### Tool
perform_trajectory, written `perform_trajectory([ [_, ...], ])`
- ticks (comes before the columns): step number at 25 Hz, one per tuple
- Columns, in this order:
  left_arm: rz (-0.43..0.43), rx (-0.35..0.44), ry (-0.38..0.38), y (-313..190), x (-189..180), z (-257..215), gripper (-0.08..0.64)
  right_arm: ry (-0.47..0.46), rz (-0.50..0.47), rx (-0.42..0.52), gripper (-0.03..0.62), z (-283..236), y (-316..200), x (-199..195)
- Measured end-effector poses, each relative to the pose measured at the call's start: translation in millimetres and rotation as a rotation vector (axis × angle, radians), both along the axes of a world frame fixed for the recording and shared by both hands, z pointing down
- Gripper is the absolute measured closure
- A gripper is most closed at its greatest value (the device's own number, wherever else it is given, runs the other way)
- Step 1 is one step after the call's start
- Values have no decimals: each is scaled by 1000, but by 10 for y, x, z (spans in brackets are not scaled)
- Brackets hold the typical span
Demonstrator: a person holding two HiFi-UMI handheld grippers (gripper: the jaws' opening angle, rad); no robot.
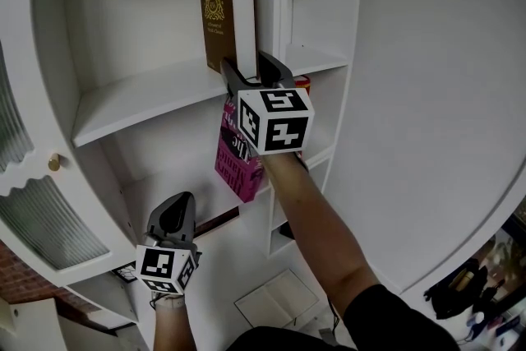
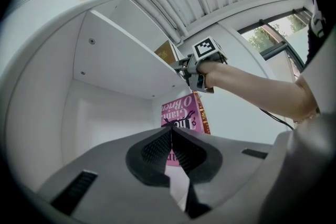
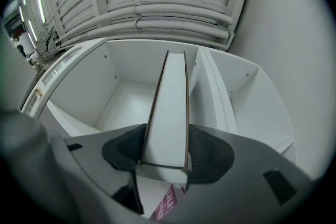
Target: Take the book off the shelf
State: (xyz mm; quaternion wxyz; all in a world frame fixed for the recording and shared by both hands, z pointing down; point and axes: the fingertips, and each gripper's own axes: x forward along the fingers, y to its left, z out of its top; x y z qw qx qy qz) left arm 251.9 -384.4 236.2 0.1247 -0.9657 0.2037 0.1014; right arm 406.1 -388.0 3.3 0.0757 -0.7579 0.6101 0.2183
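A brown book [image 1: 218,12] with a gold crest stands upright on the upper shelf [image 1: 140,99], against the white divider. My right gripper [image 1: 256,70] reaches up to its lower edge. In the right gripper view the book [image 3: 169,113] stands between the two pads, which press on both covers. My left gripper [image 1: 174,214] hangs lower, at the front left, shut with nothing in it; its jaws [image 2: 171,136] meet tip to tip. From there I see the right gripper [image 2: 202,60] at the shelf edge with the brown book [image 2: 167,52].
A pink book [image 1: 234,156] leans on the shelf below, under my right gripper. A cabinet door with ribbed glass [image 1: 33,201] and a round knob [image 1: 54,163] stands open at the left. An open notebook [image 1: 279,297] lies on the floor below.
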Motion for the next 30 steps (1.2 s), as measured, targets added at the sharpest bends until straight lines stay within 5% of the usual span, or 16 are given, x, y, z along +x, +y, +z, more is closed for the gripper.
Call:
perform_trajectory([
  [30, 145, 3, -25, 829, -439, 228, 551, -54, 73, 169, 362, 194, 1443, -485],
])
